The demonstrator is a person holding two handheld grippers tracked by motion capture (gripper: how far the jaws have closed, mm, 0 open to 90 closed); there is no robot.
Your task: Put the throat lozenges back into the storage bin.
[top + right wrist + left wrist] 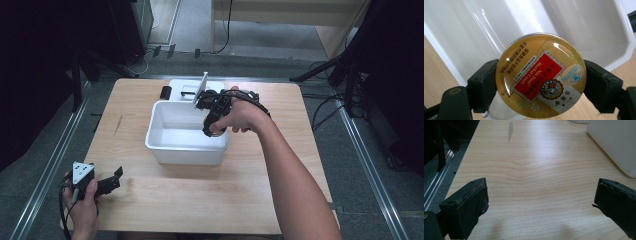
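Right gripper view: round gold candy tin [540, 75]

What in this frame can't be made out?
- Round gold candy tin: its underside, facing away in the right gripper view; in the high view the right hand covers most of it.
- Small black object behind the white plastic tub: too small to identify.

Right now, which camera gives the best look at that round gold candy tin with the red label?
The right gripper view: the round gold candy tin faces the lens, label readable, clamped in the right hand-held gripper over the white plastic tub. The high view shows a mere sliver.
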